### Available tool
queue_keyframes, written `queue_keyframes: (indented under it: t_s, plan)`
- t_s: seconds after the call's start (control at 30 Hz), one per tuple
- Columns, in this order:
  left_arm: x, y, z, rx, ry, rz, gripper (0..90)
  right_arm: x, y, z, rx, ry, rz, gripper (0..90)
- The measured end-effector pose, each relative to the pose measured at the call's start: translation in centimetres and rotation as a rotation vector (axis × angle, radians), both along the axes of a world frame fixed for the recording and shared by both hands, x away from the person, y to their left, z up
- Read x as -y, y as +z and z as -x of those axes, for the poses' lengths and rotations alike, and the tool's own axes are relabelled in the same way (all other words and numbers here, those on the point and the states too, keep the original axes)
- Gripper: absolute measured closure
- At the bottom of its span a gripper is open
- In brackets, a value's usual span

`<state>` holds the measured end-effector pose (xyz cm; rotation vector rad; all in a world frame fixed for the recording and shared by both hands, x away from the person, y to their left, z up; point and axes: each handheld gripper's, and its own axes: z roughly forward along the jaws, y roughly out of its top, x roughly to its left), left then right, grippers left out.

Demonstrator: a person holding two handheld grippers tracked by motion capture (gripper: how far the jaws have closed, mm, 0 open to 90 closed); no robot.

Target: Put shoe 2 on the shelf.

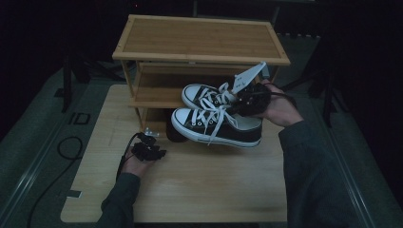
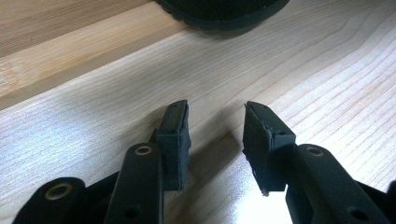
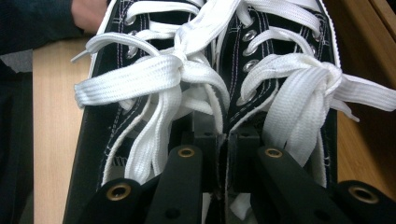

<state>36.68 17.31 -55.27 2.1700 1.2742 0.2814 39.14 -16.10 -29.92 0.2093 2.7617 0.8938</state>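
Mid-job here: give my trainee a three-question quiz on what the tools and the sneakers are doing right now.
1. True or false: the right tool is shut on the pair of sneakers.
2. The left tool is: A) open over the table, B) gripping a lace, C) on the shelf's top.
3. Fill in: the sneakers are held in front of the wooden ____.

Key: 1 true, its jaws pinch the two inner collars together. 2 A. 3 shoe rack.

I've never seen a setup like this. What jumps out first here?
A pair of black sneakers with white laces hangs above the table, pinched together by the right gripper in front of a wooden shoe rack. The left gripper rests low on the table, its fingers apart and holding nothing.
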Motion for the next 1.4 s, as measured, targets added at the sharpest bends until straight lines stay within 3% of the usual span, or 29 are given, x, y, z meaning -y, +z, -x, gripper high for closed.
queue_keyframes:
  t_s: [0.53, 0.87, 1.07, 1.27, 1.4]
  plan:
    - [0.3, 0.0, -0.1, 0.001, 0.001, 0.015, 60.9, -1.5, -0.3, -3.0, 0.022, -0.127, -0.028, 85.0]
    - [0.1, 0.0, -0.1, -0.001, -0.007, 0.010, 61.0, -2.3, -0.5, -3.3, 0.061, -0.197, -0.041, 85.0]
    - [0.2, 0.0, 0.0, 0.000, -0.004, 0.015, 61.0, -2.9, -1.2, -3.0, 0.126, -0.289, -0.053, 85.1]
    - [0.1, -0.1, 0.0, -0.002, -0.001, 0.022, 61.1, -3.5, -1.7, -2.8, 0.146, -0.344, -0.038, 85.2]
    - [0.1, -0.1, 0.0, 0.000, -0.001, 0.023, 61.0, -3.6, -2.0, -2.9, 0.146, -0.378, -0.065, 85.6]
